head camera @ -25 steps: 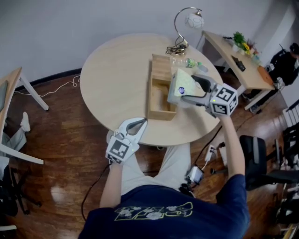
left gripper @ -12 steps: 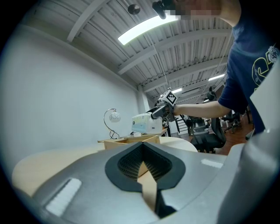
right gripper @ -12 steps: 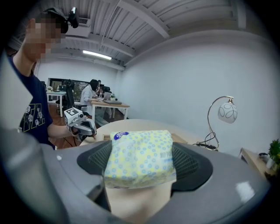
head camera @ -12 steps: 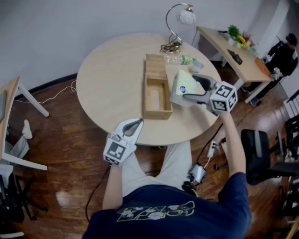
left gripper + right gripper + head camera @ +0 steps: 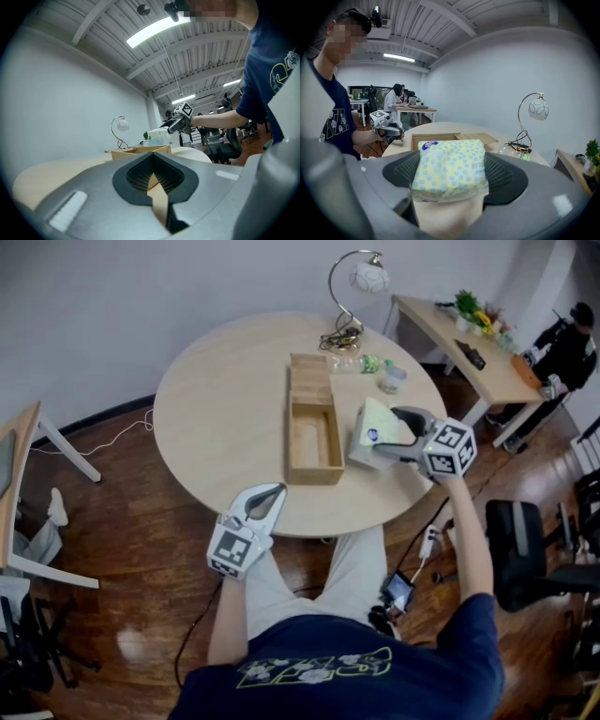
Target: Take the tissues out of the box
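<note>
The round table [image 5: 216, 399] fills the middle of the head view. The open wooden box [image 5: 290, 442] runs lengthwise from the far side toward the near edge, just right of centre, with its lid [image 5: 309, 376] lying flat at its far end. From above, the box shows only bare wood inside.

The tissue pack [image 5: 368, 426] is out of the box. It is yellow with blue dots and sits just beside the box's right wall, over the table's right side. The right gripper [image 5: 386, 435] is clamped on it, one pad pressing each flank, with the gripper tipped slightly downward. The pack juts ahead of the jaws, its blue-labelled end leading toward the box.

What matters for setting it down is that bare tabletop lies directly under the pack and the box stands close on its left. The release probably needs to go straight down or to the right.

The left gripper [image 5: 278, 489] is well apart at the near edge of the table. It points level, its jaws are closed on nothing, and it plays no part for now.

At the far edge are a lamp [image 5: 352, 296], a plastic bottle [image 5: 361, 362] lying on its side and a small cup [image 5: 392, 379].

No view shows whether the pack's underside is already touching the table, because the gripper and the pack hide that gap. The pack's tilt also makes its long axis hard to judge.
</note>
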Demonstrator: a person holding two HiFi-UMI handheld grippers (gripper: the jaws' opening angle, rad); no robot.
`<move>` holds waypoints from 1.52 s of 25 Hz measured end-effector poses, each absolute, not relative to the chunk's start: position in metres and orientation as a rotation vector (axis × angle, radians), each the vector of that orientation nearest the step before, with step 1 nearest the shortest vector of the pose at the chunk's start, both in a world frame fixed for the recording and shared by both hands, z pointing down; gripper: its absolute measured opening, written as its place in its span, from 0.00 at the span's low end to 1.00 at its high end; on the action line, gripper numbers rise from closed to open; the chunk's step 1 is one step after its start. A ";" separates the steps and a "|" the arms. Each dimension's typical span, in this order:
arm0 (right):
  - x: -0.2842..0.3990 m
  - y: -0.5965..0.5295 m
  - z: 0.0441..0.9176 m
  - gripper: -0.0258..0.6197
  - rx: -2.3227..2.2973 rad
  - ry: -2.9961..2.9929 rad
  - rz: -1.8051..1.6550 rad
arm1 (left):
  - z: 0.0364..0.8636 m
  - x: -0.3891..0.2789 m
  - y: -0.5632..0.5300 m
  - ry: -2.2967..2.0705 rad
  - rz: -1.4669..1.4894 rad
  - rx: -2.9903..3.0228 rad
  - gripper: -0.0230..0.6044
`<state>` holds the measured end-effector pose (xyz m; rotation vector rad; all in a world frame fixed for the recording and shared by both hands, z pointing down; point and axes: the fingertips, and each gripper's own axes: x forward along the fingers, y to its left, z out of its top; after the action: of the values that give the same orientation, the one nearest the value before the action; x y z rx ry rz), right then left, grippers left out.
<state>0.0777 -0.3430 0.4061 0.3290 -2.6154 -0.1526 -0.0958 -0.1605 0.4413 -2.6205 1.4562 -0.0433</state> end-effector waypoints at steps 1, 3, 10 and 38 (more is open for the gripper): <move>0.079 -0.343 0.410 0.69 0.322 -2.612 -0.147 | 0.441 -0.096 -0.160 1.455 -0.043 -2.620 0.04; 0.081 -0.341 0.417 0.69 0.314 -2.602 -0.136 | 0.442 -0.096 -0.161 1.455 -0.041 -2.619 0.04; 0.075 -0.327 0.424 0.69 0.339 -2.554 -0.115 | 0.441 -0.096 -0.161 1.454 -0.042 -2.618 0.04; 0.082 -0.330 0.449 0.69 0.303 -2.594 -0.093 | 0.442 -0.096 -0.160 1.461 -0.043 -2.617 0.04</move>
<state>0.0820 -0.3298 0.4491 0.3033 -2.5945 -0.0934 -0.0960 -0.1599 0.4418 -2.6172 1.4613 -0.0427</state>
